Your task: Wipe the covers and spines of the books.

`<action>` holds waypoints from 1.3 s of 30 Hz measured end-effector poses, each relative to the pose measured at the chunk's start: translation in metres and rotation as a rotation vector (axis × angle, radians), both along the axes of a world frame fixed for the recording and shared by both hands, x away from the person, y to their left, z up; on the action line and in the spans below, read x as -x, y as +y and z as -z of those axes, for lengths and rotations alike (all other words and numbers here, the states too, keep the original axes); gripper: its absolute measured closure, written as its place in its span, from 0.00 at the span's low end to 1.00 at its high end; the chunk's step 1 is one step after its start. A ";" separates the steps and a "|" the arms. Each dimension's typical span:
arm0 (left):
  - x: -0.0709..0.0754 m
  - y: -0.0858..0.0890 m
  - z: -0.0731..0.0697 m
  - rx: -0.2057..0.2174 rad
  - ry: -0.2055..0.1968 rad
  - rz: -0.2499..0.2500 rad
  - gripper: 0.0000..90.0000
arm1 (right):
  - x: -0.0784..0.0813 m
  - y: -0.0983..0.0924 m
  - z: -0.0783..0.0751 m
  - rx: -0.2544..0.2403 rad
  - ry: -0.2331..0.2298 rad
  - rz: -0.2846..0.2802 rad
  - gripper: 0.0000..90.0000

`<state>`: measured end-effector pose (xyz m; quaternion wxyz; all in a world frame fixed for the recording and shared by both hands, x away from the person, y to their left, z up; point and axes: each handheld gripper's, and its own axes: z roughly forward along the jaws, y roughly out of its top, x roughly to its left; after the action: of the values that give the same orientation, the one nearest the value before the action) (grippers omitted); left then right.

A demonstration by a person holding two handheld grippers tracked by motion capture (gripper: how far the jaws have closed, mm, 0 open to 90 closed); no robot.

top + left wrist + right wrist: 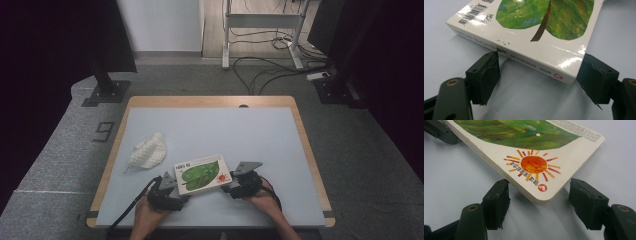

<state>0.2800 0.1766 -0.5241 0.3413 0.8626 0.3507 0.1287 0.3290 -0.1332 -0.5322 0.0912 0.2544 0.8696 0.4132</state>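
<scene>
A white board book (200,173) with a green leaf and an orange sun on its cover lies slanted near the table's front edge. My left gripper (172,189) is at its spine corner. In the left gripper view that corner (564,72) sits between the jaws, with both pads (490,72) against it and a shadow under the book. My right gripper (235,184) is at the sun corner (536,180), which lies between its jaws. One of its pads (499,202) touches the page edge, and the other stands clear of the book.
A crumpled white cloth (147,152) lies on the grey-blue mat (250,130), left of the book. The table has a wooden rim (305,135). Beyond it are a stand base (107,92) and floor cables (265,70).
</scene>
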 end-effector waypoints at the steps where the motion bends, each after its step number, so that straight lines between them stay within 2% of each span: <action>1: 0.000 0.000 0.000 0.002 0.002 0.002 0.23 | 0.000 0.000 0.000 0.006 -0.002 -0.002 0.35; 3: 0.001 0.000 -0.001 -0.007 0.003 0.006 0.22 | 0.003 0.002 0.000 0.027 -0.023 -0.006 0.33; 6: 0.002 0.004 -0.004 0.019 0.010 0.007 0.20 | 0.003 0.000 0.000 0.019 -0.014 -0.008 0.33; 10: 0.001 0.015 -0.012 0.044 -0.009 -0.004 0.17 | 0.002 -0.006 -0.002 0.014 -0.016 0.006 0.31; 18: -0.009 0.032 -0.024 0.065 -0.031 -0.036 0.10 | 0.004 -0.030 -0.008 0.010 -0.038 0.042 0.22; 19: -0.012 0.037 -0.028 0.065 -0.035 -0.053 0.09 | 0.004 -0.037 -0.007 0.020 -0.032 0.057 0.19; 21: -0.013 0.039 -0.029 0.056 -0.035 -0.057 0.08 | 0.004 -0.041 -0.006 0.026 -0.034 0.062 0.16; 25: -0.020 0.044 -0.037 0.020 -0.035 -0.062 0.02 | 0.004 -0.056 -0.006 0.038 -0.028 0.098 0.13; 27: -0.025 0.048 -0.041 0.030 -0.042 -0.063 0.00 | 0.004 -0.065 -0.006 0.044 -0.030 0.131 0.04; 34: -0.041 0.061 -0.058 0.065 -0.075 -0.071 0.00 | 0.002 -0.077 -0.002 0.094 -0.021 0.175 0.00; 37: -0.049 0.068 -0.064 0.054 -0.078 -0.080 0.00 | 0.001 -0.081 0.004 0.092 0.003 0.179 0.00; 39: -0.057 0.073 -0.069 0.040 -0.073 -0.096 0.00 | 0.001 -0.082 0.004 0.084 0.003 0.193 0.00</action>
<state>0.3371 0.2500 -0.4552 0.3643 0.8326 0.3814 0.1691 0.3285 -0.2147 -0.5357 0.1398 0.3336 0.8577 0.3654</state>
